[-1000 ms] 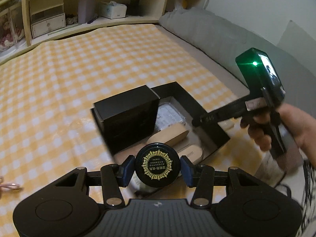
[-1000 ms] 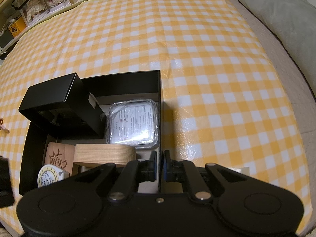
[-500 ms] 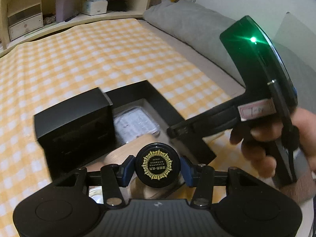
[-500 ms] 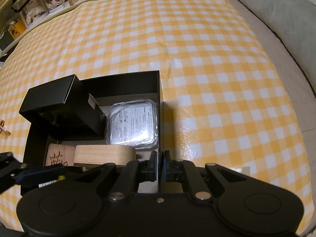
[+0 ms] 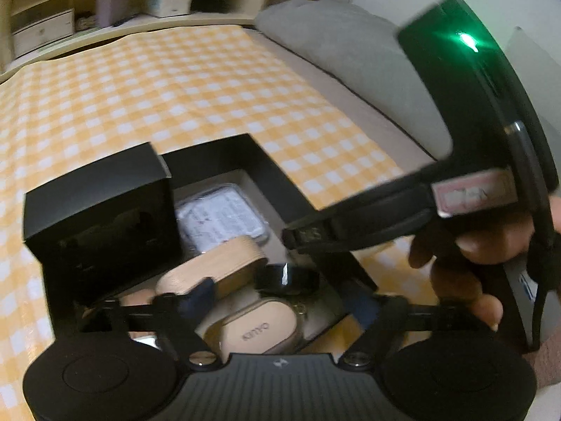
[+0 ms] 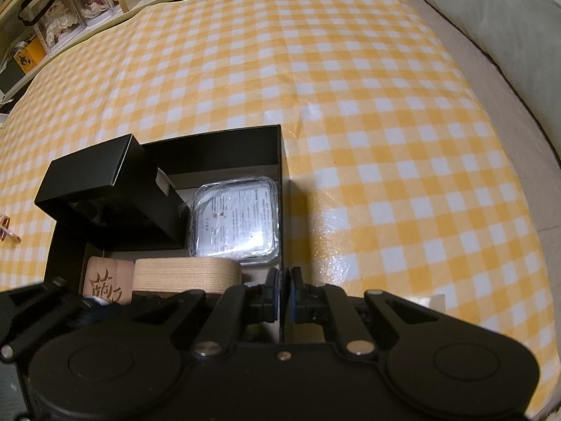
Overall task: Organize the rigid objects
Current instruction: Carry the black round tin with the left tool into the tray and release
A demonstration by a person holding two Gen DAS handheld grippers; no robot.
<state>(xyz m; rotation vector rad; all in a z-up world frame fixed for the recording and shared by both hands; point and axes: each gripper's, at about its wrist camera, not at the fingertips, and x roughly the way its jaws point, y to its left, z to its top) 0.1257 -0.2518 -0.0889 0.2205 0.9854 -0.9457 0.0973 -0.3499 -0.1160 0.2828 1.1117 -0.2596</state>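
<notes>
Released round black tin [image 5: 286, 278], glossy

A bed covered by a yellow-and-white checked cloth [image 6: 350, 87] carries everything; a shallow black tray [image 6: 224, 147] lies directly on the cloth, just ahead of both tongs, its right wall between the right tongs' tips; a small pinkish clip [image 6: 7, 233] lies on the cloth well to the left of the tray; a grey pillow [image 6: 491, 17] rests along the bed's far right edge.

round black tin [image 5: 286, 278] on edge, inside open black box [image 5: 270, 165]
</notes>
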